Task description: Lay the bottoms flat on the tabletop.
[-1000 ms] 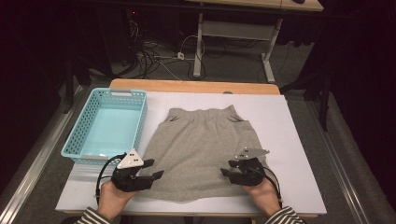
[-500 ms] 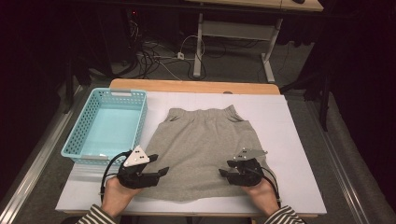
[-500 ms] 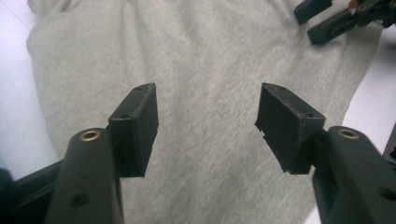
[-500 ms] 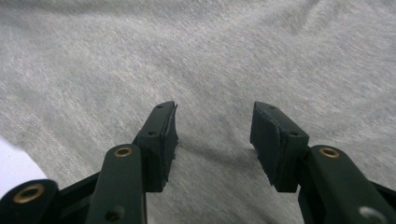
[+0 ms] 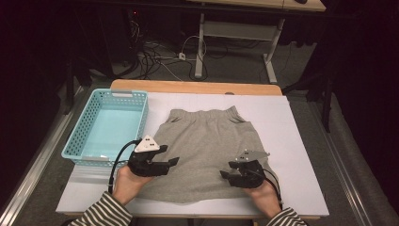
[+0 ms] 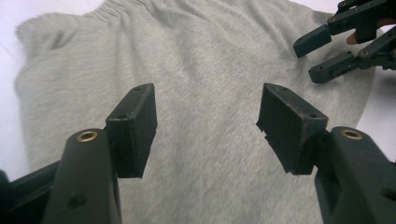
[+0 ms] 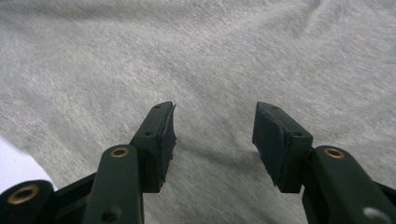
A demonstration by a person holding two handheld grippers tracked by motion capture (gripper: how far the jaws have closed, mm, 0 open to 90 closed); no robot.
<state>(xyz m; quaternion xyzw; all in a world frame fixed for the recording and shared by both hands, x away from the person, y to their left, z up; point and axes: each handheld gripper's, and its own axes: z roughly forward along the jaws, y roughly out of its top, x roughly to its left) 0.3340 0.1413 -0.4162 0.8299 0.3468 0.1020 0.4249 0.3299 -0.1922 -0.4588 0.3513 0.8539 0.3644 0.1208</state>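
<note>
A grey pair of shorts (image 5: 207, 146) lies flat on the white table (image 5: 291, 141), waistband at the far end. My left gripper (image 5: 173, 161) hovers over the cloth's near left part, jaws open and empty; in the left gripper view the grey shorts (image 6: 205, 84) spread under the left gripper (image 6: 208, 126). My right gripper (image 5: 224, 175) is over the near right part, also open with nothing between its jaws. The right gripper view has grey shorts (image 7: 210, 56) beneath the right gripper (image 7: 214, 140). The right gripper's jaws also appear at the top right of the left gripper view.
A light blue plastic basket (image 5: 81, 143) stands left of the shorts, with nothing in it that I can see. A wooden strip (image 5: 193, 87) runs along the table's far edge. Cables and a desk frame (image 5: 202, 47) lie on the floor beyond.
Both grippers have shifted slightly inward over the near hem of the shorts. The shorts and basket have not moved.
</note>
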